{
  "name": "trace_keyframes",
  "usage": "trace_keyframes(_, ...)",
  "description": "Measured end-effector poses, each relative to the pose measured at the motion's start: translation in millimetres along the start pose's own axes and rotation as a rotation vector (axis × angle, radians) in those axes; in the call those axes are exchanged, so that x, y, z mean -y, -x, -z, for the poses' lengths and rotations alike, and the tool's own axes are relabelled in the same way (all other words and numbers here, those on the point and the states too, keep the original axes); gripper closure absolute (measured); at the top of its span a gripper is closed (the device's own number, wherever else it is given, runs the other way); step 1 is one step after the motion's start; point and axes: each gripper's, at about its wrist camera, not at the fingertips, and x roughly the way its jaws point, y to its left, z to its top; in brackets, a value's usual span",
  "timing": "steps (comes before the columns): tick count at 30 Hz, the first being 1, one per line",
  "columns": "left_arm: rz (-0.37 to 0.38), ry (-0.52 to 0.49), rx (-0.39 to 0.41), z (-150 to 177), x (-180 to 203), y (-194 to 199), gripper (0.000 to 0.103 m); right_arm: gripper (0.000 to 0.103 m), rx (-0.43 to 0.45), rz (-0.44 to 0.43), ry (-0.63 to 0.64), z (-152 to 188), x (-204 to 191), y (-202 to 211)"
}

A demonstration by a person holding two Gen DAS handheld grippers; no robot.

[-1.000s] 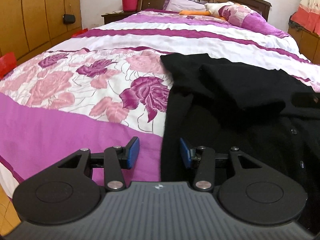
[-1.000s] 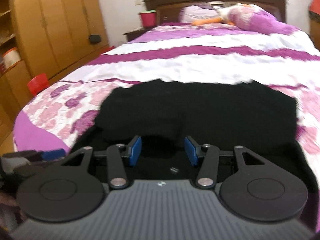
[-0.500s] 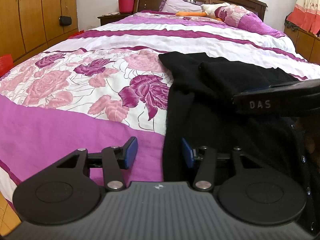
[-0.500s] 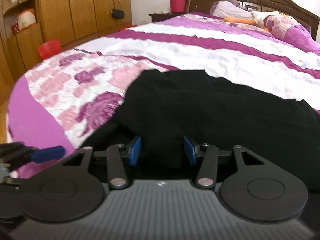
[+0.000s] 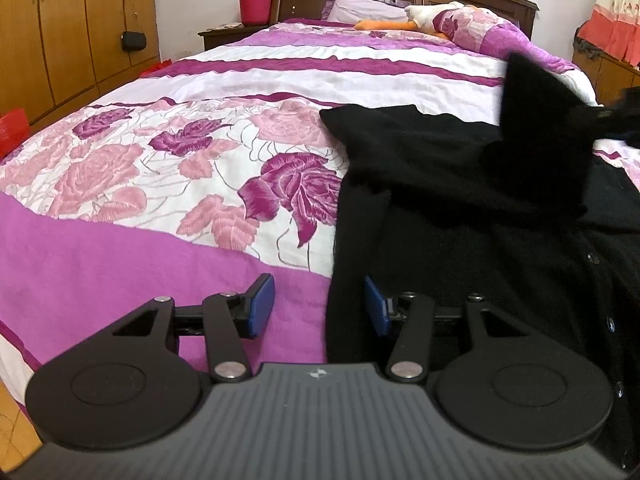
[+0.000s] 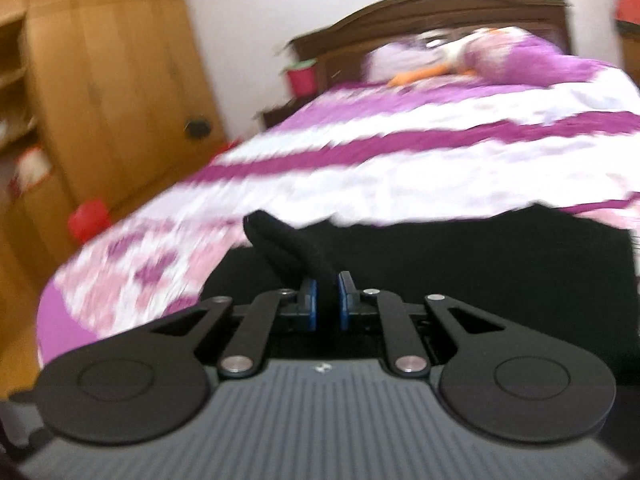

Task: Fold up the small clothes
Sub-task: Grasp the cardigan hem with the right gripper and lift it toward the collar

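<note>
R view only: right gripper [image 6: 325, 300] pinching black cardigan [image 5: 460, 184] fold; left gripper [image 5: 316, 306] spread, empty.

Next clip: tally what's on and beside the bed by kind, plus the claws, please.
Black garment: 1
Plush toy at the pillows: 1
Pillow: 1
Red bucket on the nightstand: 1
Claws: 2, the left claw open beside the garment's edge, the right claw shut on a fold of the garment
Total: 6
</note>
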Motion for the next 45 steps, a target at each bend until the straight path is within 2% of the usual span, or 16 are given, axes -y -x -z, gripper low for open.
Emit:
trace_keyframes(4, -0.021, -0.007, -0.003, -6, 2, -5, 0.047, 0.09, 0.076, 0.113, -0.127, -5, 48, 22)
trace_keyframes(10, -0.06, -0.037, 0.0, -4, 12, -8, 0.047, 0.09, 0.004, 0.243, -0.259, 21, 112, 12)
trace_keyframes(15, -0.059, -0.065, 0.004, -10, 16, -5, 0.047, 0.087, -0.052, 0.211, -0.313, 35, 134, 11)
trace_keyframes(16, -0.054, -0.067, 0.009, -12, 16, -4, 0.047, 0.085, -0.045, 0.204, -0.306, 33, 134, 14)
trace_keyframes(18, -0.044, -0.069, 0.03, -20, 16, 1, 0.047, 0.072, -0.026, 0.199, -0.302, 30, 133, 20)
trace_keyframes(20, -0.034, -0.07, 0.063, -30, 17, 4, 0.047, 0.049, 0.018, 0.19, -0.296, 25, 134, 26)
trace_keyframes(23, -0.02, -0.075, 0.096, -49, 20, 3, 0.047, 0.047, 0.041, 0.189, -0.259, 16, 135, 22)
trace_keyframes(28, 0.052, -0.054, 0.186, -86, 35, -19, 0.047, 0.047, -0.022, 0.231, -0.241, 9, 144, -15)
trace_keyframes(31, 0.075, -0.006, 0.2, -101, 45, -46, 0.047, 0.053, -0.051, 0.221, -0.247, 13, 145, -32)
trace_keyframes(32, 0.075, 0.013, 0.201, -104, 47, -55, 0.047, 0.078, -0.055, 0.211, -0.221, 13, 141, -35)
trace_keyframes(33, 0.074, 0.036, 0.2, -107, 50, -64, 0.047, 0.093, -0.063, 0.189, -0.189, 11, 137, -37)
trace_keyframes(35, 0.079, 0.078, 0.198, -111, 51, -78, 0.047, 0.094, -0.039, 0.18, -0.161, 6, 128, -33)
trace_keyframes(37, 0.083, 0.123, 0.207, -110, 51, -90, 0.047, 0.095, 0.078, 0.19, -0.067, -3, 114, -15)
trace_keyframes(41, -0.029, 0.178, 0.191, -99, 52, -119, 0.047, 0.095, 0.193, 0.322, 0.06, -7, 103, -4)
trace_keyframes(42, -0.067, 0.196, 0.158, -95, 51, -129, 0.047, 0.095, 0.183, 0.357, 0.069, -6, 107, -9)
trace_keyframes(45, -0.062, 0.227, 0.146, -91, 47, -136, 0.047, 0.095, 0.058, 0.377, -0.002, 8, 133, -35)
